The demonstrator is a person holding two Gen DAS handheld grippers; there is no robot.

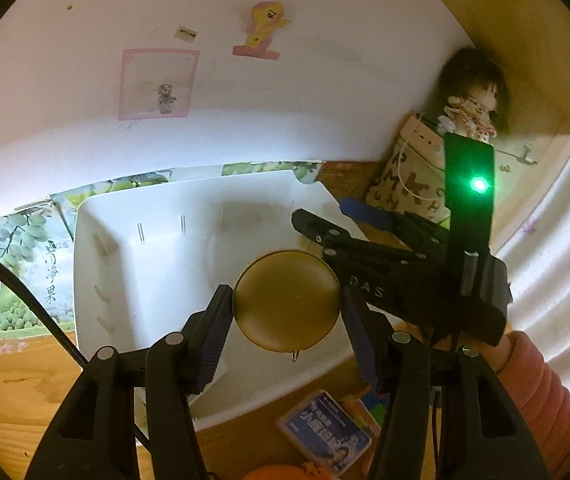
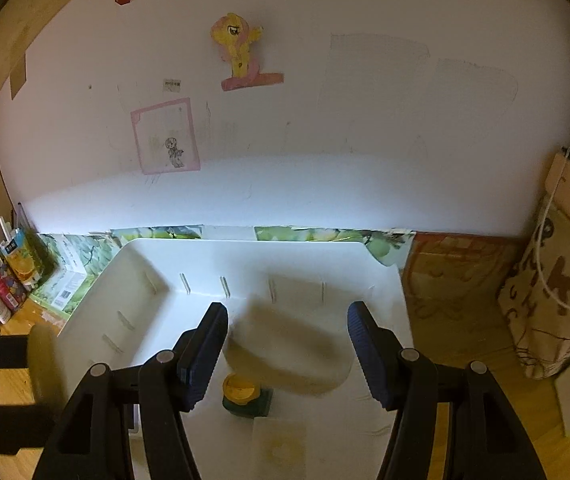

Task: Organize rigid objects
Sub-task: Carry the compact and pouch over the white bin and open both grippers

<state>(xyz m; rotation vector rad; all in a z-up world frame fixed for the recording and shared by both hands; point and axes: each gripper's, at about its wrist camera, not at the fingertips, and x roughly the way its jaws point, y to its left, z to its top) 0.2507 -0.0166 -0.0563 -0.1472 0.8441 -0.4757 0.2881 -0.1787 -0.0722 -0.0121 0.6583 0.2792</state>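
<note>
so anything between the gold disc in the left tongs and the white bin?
Nothing visible. The left tongs hold the round gold disc over the white bin's open interior; the right tongs hang open above it, to one side.

White wall (image 2: 325, 140) with stickers above wooden tabletop (image 2: 465, 320).

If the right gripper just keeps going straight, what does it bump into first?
Probably the white bin: the open right gripper points down into it, past the small yellow-and-green object. Depth is unclear.
</note>
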